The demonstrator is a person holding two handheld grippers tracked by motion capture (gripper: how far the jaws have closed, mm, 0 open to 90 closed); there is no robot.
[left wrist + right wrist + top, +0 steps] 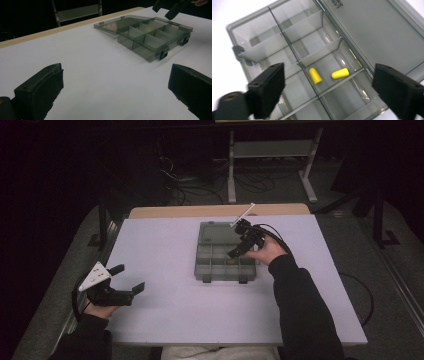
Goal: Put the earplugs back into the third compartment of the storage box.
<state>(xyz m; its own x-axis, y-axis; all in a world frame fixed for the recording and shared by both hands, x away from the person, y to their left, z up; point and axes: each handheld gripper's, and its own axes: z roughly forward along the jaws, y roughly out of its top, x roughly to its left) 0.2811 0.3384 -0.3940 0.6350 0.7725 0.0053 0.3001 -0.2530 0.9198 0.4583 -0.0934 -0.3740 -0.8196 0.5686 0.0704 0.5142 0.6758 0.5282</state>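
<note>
A smoky grey compartment box [201, 270] lies open on the white table, its lid [382, 30] folded flat behind it. Two yellow foam earplugs [315, 75] [340, 73] rest side by side in one compartment, free of any jaw. My right gripper [328, 72] hovers just above that compartment, open, with nothing between its jaws; in the high view the right gripper [239, 251] is over the box's right half. My left gripper [130, 277] rests near the table's left front, open and empty, pointing toward the box [150, 40].
The white table top [165, 310] spreads wide between my left gripper [116, 87] and the box. A wooden strip [165, 212] edges the table's far side. Beyond it a white stand [270, 150] and cables lie on the dark floor.
</note>
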